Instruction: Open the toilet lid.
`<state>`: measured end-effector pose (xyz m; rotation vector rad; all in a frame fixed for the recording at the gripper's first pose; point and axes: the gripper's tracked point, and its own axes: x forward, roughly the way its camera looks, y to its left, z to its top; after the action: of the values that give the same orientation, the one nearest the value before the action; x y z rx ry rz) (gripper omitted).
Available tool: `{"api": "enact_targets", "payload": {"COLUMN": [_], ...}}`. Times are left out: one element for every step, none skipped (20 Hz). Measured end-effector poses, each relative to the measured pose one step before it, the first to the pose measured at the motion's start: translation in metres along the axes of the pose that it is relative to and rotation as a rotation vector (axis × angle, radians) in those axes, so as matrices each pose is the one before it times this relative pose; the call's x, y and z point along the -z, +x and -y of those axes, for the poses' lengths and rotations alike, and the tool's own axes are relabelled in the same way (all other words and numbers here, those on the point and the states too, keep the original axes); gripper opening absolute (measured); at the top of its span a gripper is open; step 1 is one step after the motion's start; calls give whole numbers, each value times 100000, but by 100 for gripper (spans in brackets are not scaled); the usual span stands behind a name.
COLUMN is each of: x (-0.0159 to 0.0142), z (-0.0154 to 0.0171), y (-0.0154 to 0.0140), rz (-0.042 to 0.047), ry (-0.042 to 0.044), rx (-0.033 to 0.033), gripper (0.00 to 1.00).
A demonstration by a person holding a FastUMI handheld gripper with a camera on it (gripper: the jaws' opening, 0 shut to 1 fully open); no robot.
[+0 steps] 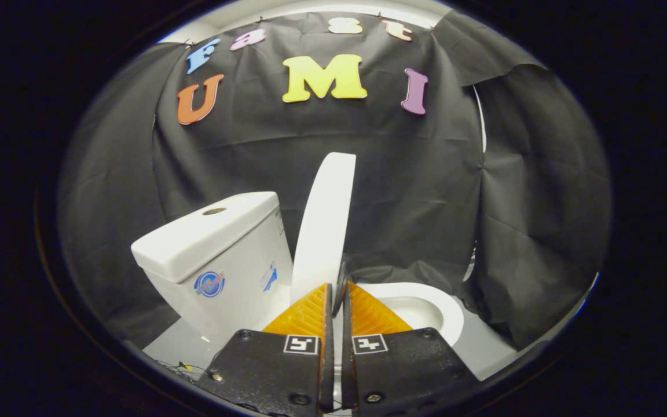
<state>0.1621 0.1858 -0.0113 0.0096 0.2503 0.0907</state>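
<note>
White lid [326,220] upright, pinched in tool [336,292]; tank [217,255] beside; bowl [426,307] beyond fingers; black cloth behind.

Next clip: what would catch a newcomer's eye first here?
The white toilet lid standing raised almost upright, seen edge-on, just ahead of the claw. The claw's fingers are nearly closed on the lid's lower edge. The cistern sits beside the lid, and the open bowl lies on the other side.
</note>
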Motion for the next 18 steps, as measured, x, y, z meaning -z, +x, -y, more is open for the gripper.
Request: {"api": "enact_targets", "payload": {"x": [24,-150,-16,-37,-14,-123,-62,-116,48,-104,0,-51,-84,-87,185,-37,-80,118], "z": [-458,-373,-357,-356,-424,-364,-317,-297,-336,-356,-369,-323,-593,-460,-498,-454,-426,-506], "y": [85,-1,58,18,-42,-5,-15,-40,83,-10,52,73,44,58,47,10,4,228], "rz": [178,280,159,140,1,-41,-13,53,-39,-152,-177,-230,-127,-138,-76,104,100,-111], "ry": [-671,-977,-1069,-878,-851,-704,-652,-574,-107,64,41,-218,-714,-1153,-1297,-1191,-1086,-990], "rx": [-391,-46,44,-176,-372,-410,-185,-23,-23,-183,-308,-515,-534,-474,-221,-296,-521,-717], "gripper": [8,9,9,9,9,9,9,9,9,9,9,9,9,9,9,9,9,10]}}
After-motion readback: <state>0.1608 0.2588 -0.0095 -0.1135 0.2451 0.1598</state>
